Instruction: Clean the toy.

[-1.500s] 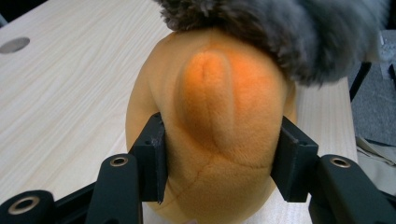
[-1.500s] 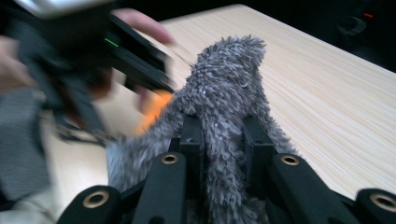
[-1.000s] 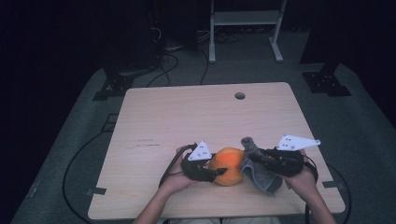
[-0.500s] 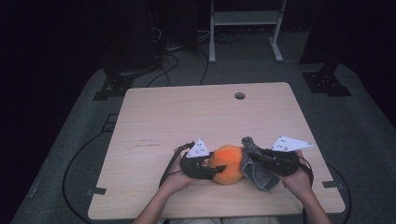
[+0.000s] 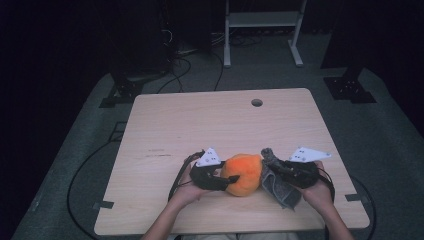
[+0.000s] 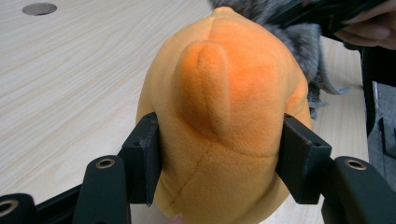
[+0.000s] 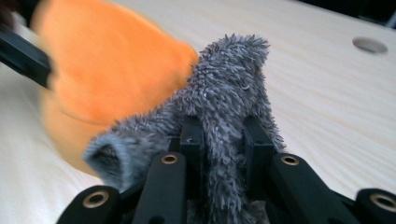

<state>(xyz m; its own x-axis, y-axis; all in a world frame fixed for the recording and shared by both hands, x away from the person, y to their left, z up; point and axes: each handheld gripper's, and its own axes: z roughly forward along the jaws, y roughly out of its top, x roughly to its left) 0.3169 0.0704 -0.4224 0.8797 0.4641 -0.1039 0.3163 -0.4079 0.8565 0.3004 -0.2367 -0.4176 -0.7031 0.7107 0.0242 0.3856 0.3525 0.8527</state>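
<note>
left gripper [image 6: 219, 158] jaws squeezing round orange plush [image 6: 224, 107] | right gripper [image 7: 223, 140] jaws pinching shaggy grey fabric [image 7: 229, 84] | pale woodgrain tabletop [image 5: 200, 125]

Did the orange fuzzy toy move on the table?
No. The orange plush toy sits at the same spot below the table's hole as before.

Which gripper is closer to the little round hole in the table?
Right. The right gripper, shut on the grey fuzzy cloth, sits almost straight below the hole; the left gripper, clamping the orange plush, is farther off.
</note>
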